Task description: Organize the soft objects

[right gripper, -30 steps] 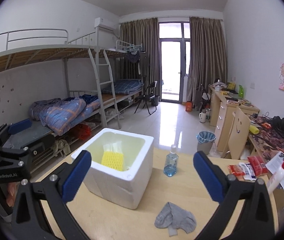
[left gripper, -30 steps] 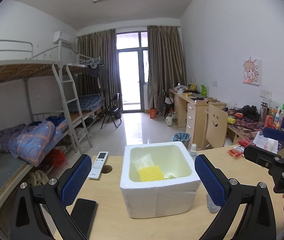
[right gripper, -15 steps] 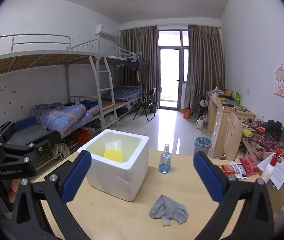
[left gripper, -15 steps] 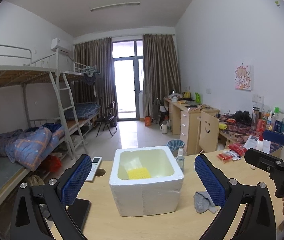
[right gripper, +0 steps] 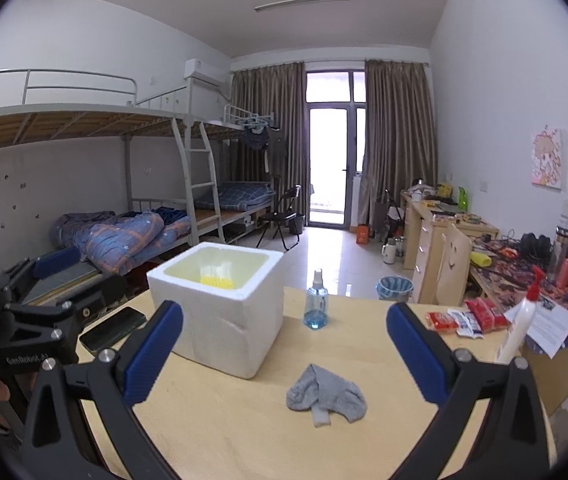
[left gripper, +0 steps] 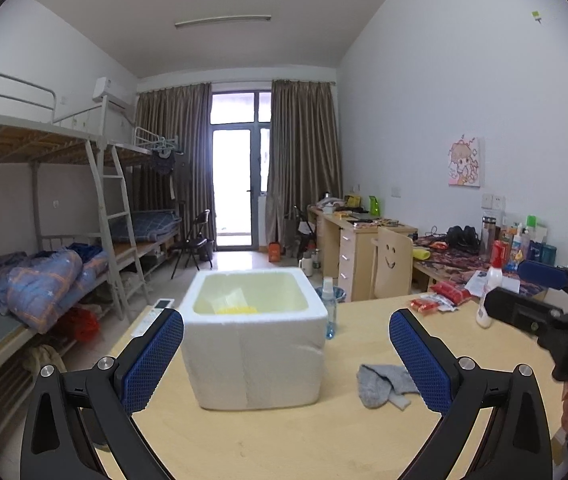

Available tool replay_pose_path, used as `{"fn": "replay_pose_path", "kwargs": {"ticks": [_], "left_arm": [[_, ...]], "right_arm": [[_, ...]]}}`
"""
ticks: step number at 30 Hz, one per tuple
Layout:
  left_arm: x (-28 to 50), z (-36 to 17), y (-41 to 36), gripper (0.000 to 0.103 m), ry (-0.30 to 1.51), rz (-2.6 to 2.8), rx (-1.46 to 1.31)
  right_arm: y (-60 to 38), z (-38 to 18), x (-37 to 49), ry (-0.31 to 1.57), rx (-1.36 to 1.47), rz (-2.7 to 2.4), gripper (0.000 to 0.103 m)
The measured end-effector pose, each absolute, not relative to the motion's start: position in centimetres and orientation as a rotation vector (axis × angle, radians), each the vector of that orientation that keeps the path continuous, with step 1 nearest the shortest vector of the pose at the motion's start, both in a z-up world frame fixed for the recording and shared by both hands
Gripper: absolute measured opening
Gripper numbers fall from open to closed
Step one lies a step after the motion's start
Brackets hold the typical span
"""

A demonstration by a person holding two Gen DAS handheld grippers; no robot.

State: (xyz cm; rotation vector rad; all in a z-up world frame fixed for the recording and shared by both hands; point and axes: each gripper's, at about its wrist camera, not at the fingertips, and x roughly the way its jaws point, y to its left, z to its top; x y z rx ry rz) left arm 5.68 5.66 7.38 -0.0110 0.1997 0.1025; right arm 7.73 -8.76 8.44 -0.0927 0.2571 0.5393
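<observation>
Both hand-held grippers (left gripper: 285, 354) (right gripper: 284, 354) wide open, holding nothing

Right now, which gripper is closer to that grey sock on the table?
Right. The right gripper is open and faces the sock, which lies centred just ahead of it. The left gripper faces the foam box instead, with the sock off to its right.
</observation>
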Motion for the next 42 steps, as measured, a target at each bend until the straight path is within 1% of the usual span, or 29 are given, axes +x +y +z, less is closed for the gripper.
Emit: {"fn": "replay_pose_path", "kwargs": {"ticks": [8,11,22,34,42], "left_arm": [[4.7,3.8,5.3,0.103,0.195,0.067,-0.051],[4.6,3.1,5.3,0.103,0.174,0.081,-0.071],[4.7,-0.3,5.3,0.103,0.211,0.087,-0.071],[6.7,-1.0,4.9,0.103,0.266,0.056,-0.087],[9.4,-1.3,3.8,0.103,0.335,-0.023,-0.076]], "right_arm": [[-10.5,4.8,7.8,0.299,-0.051,0.510,0.103],[-10.7,3.9,7.8,0.314,-0.034,0.501,0.103],[-11.9,1.5,7.5,0.360,0.005,0.475,0.103],[-11.1,1.2,8.5,0.398,-0.029,0.461,0.103],[-12.1,0.9,10.5,0.443,-0.033,0.405,0.103]]}}
